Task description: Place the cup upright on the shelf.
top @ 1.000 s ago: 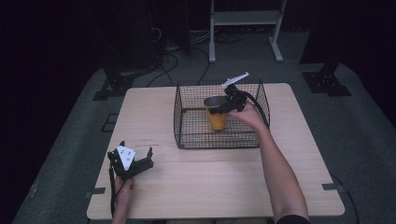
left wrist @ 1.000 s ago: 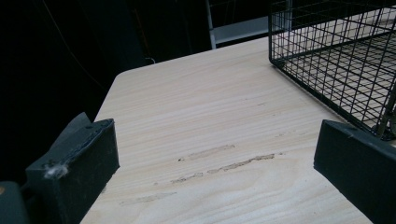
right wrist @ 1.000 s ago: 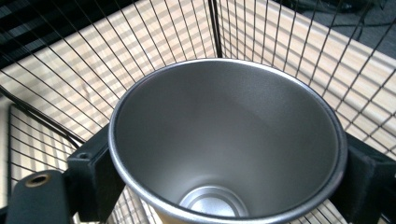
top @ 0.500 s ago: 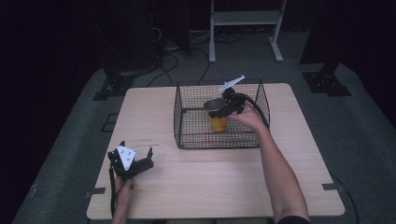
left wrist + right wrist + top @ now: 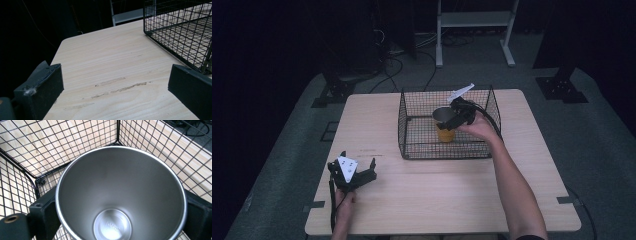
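Note:
An orange cup (image 5: 445, 132) with a steel inside (image 5: 112, 195) stands upright inside the black wire basket (image 5: 413, 131), near its middle. My right gripper (image 5: 452, 119) reaches over the basket's right wall and is shut on the cup. In the right gripper view its pads (image 5: 43, 213) press the rim from both sides. The cup looks empty. Whether its base touches the basket floor is hidden. My left gripper (image 5: 358, 161) rests low at the front left of the wooden table (image 5: 437, 200). Its jaws stand wide apart with only bare wood (image 5: 112, 62) between them.
The basket (image 5: 180, 32) sits at the table's back centre, right of the left gripper's line of sight. A white metal stand (image 5: 472, 30) and cables (image 5: 397, 55) lie on the dark floor behind the table. Bare tabletop runs along the front and both sides.
The right gripper has sunk a little with the cup inside the basket. The left gripper has stayed where it was.

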Demonstrator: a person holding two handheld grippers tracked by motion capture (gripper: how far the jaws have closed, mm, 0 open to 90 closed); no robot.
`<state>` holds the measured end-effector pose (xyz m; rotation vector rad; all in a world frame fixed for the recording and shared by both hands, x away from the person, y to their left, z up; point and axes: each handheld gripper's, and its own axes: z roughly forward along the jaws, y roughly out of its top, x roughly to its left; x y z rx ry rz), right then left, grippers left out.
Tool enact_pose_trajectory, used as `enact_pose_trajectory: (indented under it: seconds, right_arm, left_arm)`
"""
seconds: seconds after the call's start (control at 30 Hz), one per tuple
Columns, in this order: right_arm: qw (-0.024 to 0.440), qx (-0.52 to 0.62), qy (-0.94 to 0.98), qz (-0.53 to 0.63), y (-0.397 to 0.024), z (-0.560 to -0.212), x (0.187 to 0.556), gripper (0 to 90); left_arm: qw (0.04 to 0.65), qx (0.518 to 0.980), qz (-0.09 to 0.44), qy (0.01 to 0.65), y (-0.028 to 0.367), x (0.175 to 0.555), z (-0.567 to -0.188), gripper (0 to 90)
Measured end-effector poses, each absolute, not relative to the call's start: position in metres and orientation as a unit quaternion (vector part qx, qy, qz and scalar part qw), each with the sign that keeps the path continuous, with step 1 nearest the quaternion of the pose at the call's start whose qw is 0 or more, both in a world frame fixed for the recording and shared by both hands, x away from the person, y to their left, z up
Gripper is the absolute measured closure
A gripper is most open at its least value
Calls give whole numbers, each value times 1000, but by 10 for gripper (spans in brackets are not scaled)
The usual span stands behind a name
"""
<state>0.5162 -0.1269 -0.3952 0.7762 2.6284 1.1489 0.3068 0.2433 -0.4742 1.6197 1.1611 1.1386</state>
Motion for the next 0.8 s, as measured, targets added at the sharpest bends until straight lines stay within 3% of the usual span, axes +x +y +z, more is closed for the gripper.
enact_pose_trajectory:
  seconds: [0.8]
  right_arm:
    - [102,260,872,402,-131,-387,507,16]
  left_arm:
    - [410,644,453,461,243,307,-474,0]
